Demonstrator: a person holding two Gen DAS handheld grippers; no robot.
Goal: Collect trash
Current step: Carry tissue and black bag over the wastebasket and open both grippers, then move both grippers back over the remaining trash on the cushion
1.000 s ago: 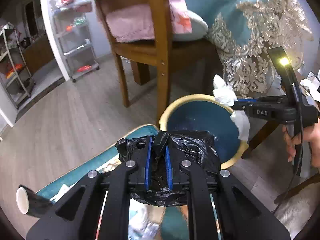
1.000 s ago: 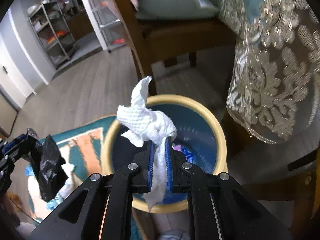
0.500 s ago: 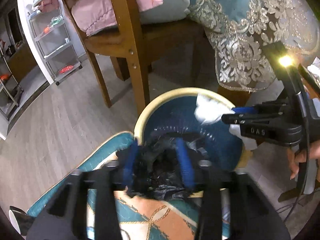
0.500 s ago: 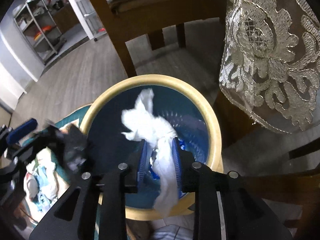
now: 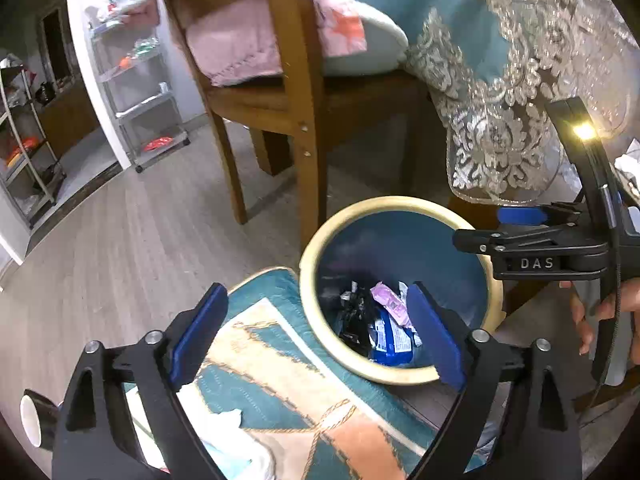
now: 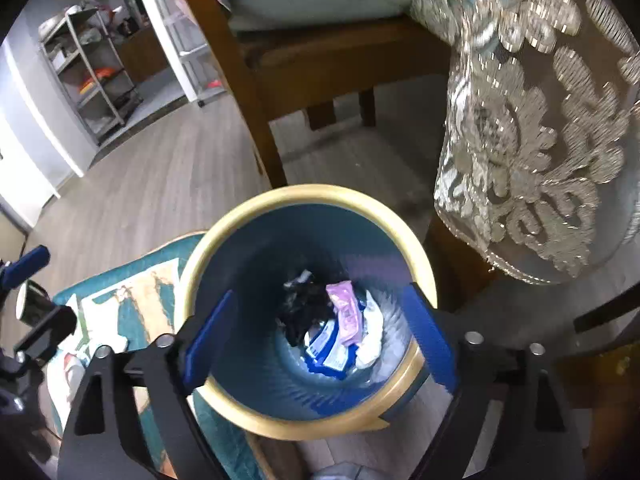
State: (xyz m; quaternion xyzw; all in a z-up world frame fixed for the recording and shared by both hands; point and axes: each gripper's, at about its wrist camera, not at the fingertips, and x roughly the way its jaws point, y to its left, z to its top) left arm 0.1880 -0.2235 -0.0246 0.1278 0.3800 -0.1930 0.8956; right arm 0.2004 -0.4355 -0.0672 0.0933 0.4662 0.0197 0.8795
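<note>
left gripper (image 5: 316, 334) and right gripper (image 6: 320, 334): jaws opening, now empty; black bag (image 6: 298, 314) and white tissue (image 6: 370, 346) just dropped into bin (image 6: 304, 196); more litter remains on rug (image 5: 280, 364).

Grey wood-plank floor (image 5: 132, 248) spreads ahead of the fingers. Beyond them stands a wooden chair (image 5: 296, 92) with a pink cushion (image 5: 236, 44); a lace-edged teal tablecloth (image 5: 492, 92) hangs right, metal shelving (image 6: 92, 84) far left.

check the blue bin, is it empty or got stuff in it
Not empty: the bin holds a pink wrapper, black bag and white tissue at its bottom.
</note>
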